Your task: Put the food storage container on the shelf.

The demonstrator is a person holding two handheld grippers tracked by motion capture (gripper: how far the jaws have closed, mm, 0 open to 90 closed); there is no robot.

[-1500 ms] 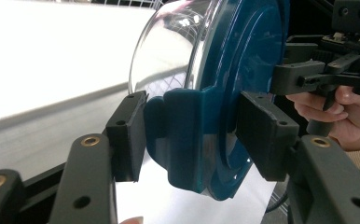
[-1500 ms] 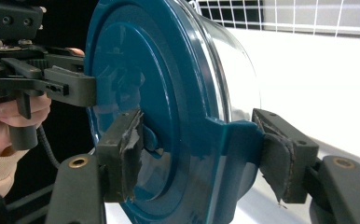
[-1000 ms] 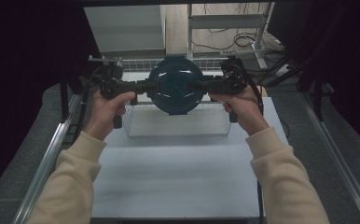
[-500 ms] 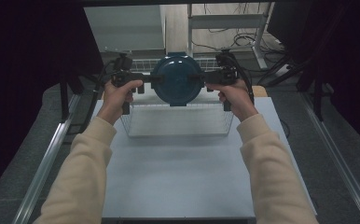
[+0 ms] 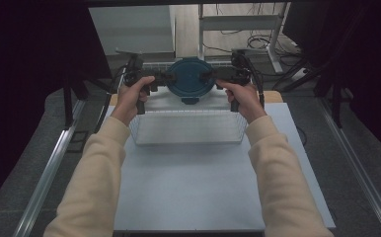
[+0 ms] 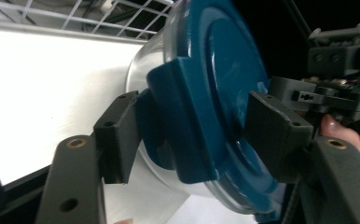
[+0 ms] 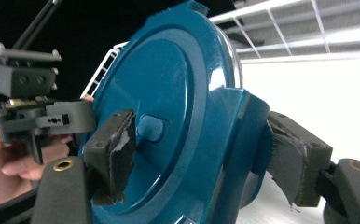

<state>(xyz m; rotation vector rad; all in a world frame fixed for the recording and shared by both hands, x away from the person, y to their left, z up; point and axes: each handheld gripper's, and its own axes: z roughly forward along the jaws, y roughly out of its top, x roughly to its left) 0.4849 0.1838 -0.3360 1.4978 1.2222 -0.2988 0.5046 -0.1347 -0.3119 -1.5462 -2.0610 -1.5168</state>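
Observation:
A round clear container with a teal lid point(image 5: 191, 79) hangs in the air over the far rim of a wire basket point(image 5: 186, 129), its lid tilted toward the person. My left gripper point(image 5: 162, 79) is shut on the lid's left latch, and my right gripper point(image 5: 211, 75) is shut on the right latch. The left gripper view has my left gripper point(image 6: 197, 135) clamped over the lid's edge point(image 6: 225, 70), with the clear body point(image 6: 143, 70) behind it. Seen from the right gripper view, my right gripper point(image 7: 206, 154) pinches the lid point(image 7: 169, 84) at its latch tab.
The wire basket stands at the back of a pale table point(image 5: 203, 187). A hand and the other gripper point(image 7: 43, 116) show beyond the lid. Metal rails point(image 5: 50, 168) run along both sides of the table. A desk frame and cables point(image 5: 238, 29) lie beyond.
Both hands carried the container farther away and slightly up, from above the basket's middle to its far rim. The lid tipped to face the person more.

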